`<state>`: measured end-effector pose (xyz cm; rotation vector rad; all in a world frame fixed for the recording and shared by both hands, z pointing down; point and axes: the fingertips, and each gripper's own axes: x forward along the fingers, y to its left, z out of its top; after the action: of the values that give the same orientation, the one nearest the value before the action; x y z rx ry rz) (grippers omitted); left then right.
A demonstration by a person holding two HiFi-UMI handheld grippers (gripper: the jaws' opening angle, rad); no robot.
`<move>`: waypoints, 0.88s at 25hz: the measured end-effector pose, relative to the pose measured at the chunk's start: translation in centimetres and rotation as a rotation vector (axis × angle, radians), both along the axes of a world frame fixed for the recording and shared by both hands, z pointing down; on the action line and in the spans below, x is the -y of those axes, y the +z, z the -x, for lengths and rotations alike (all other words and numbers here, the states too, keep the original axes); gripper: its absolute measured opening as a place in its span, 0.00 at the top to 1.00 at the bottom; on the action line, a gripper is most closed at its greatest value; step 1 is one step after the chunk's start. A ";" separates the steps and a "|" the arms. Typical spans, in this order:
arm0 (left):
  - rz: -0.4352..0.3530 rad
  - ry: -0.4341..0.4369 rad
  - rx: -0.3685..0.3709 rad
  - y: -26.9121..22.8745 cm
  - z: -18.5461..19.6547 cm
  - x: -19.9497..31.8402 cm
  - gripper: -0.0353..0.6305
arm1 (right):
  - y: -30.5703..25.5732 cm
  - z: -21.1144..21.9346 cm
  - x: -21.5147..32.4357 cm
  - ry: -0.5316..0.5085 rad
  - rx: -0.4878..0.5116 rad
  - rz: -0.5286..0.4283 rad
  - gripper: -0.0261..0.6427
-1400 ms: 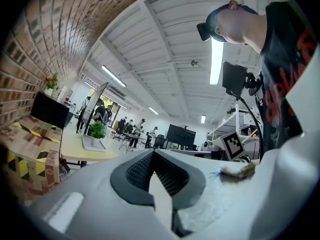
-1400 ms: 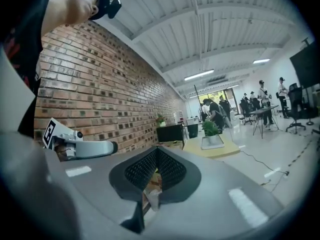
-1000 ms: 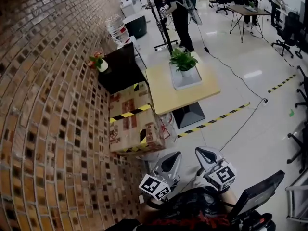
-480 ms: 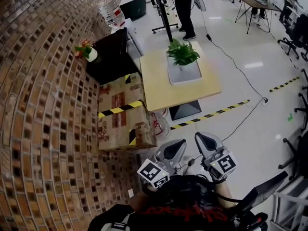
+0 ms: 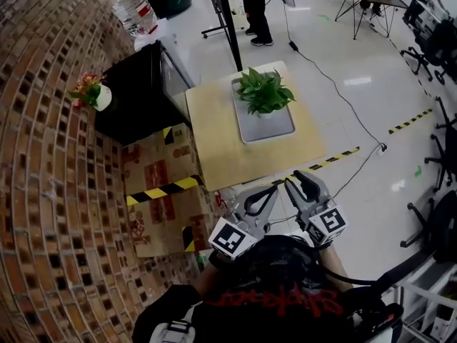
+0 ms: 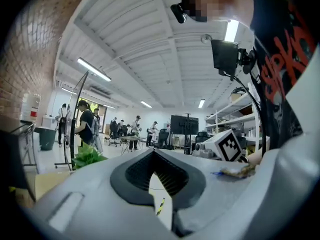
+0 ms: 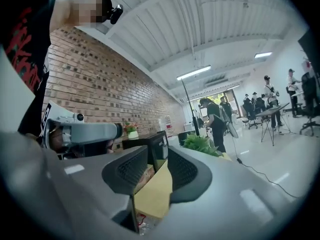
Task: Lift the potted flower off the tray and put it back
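Potted flower [image 5: 264,91] on its tray [image 5: 283,129] lies up-frame of both your grippers, well apart. The right gripper [image 5: 298,180] has empty jaws that are opening; the left gripper [image 5: 273,189] is closed and empty.

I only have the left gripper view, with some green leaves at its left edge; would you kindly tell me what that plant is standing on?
Observer: The potted plant stands on a grey tray, which lies on a wooden table.
Operator: Thank you. Are the grippers near it?
Observer: No; the left gripper and right gripper are both about at the table's near edge, apart from the tray.
Operator: Is the right gripper holding anything?
Observer: No; its jaws are opening with nothing between them, only the tabletop showing through the gap.
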<state>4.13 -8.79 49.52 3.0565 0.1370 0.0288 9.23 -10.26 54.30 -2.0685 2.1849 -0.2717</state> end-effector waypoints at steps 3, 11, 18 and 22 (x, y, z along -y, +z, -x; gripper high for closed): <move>0.001 -0.013 -0.030 -1.0 -1.7 5.5 0.94 | -0.1 -1.7 5.0 0.004 -0.027 0.005 0.73; 0.042 -0.124 -0.012 -0.9 -4.4 14.9 0.94 | 5.4 -6.5 15.7 0.016 -0.082 0.110 0.11; 0.092 -0.303 0.072 0.2 -5.4 19.1 0.94 | 23.9 -16.6 19.9 0.072 0.001 0.405 0.08; 0.097 -0.434 0.090 -0.2 -6.2 20.8 0.94 | 28.9 -18.3 25.0 -0.028 0.021 0.434 0.08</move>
<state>10.36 -29.57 49.27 2.9102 -0.5122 0.1267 27.49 -35.30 83.18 -2.2195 2.3035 -0.8331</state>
